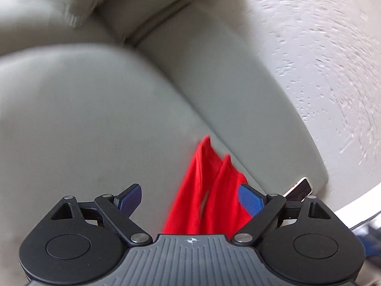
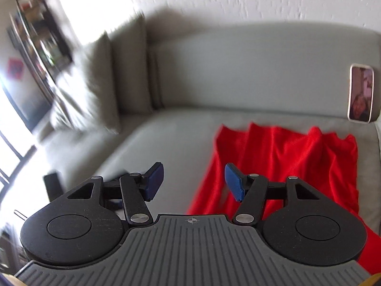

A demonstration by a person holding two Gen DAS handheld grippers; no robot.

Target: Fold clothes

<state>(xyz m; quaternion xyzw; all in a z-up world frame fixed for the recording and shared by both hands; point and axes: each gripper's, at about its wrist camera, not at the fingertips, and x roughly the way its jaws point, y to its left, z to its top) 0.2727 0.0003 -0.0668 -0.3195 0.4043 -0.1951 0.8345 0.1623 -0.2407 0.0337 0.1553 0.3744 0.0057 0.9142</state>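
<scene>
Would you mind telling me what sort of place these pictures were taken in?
Most likely a home living room: a grey sofa with a cushion, a phone propped against its back, and a red garment spread on the seat.

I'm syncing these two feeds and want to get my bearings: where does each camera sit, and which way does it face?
Left wrist: on the left gripper, facing the grey sofa seat and wall; open jaws show, red garment between.
Right wrist: on the right gripper, facing the sofa back across the spread garment; open jaws show.
Shared: sofa, red garment, phone against the backrest.
</scene>
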